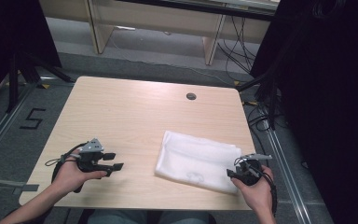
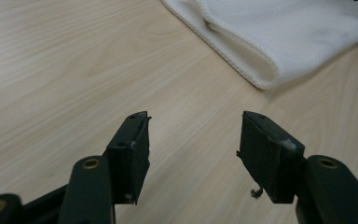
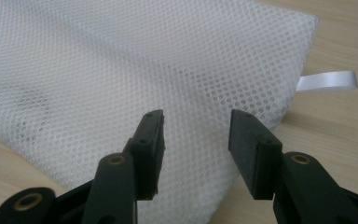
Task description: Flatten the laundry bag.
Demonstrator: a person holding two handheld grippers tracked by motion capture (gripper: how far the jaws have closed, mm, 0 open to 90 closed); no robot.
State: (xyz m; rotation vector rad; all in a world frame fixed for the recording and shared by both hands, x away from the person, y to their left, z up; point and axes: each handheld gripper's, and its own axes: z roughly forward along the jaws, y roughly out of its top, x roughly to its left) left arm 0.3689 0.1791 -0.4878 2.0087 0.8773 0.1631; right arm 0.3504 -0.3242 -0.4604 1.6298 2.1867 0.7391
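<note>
A pale wooden table carries a folded white mesh cloth on its right half (a ribbon tab pokes out). The right gripper hovers released over the cloth's near corner; the left gripper, also released, sits well apart above bare wood.

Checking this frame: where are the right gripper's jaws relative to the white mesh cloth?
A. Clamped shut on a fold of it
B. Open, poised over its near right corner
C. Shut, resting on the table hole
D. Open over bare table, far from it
B: in the right gripper view the right gripper has its jaws apart with the white mesh cloth lying flat beneath them, unpinched.
</note>
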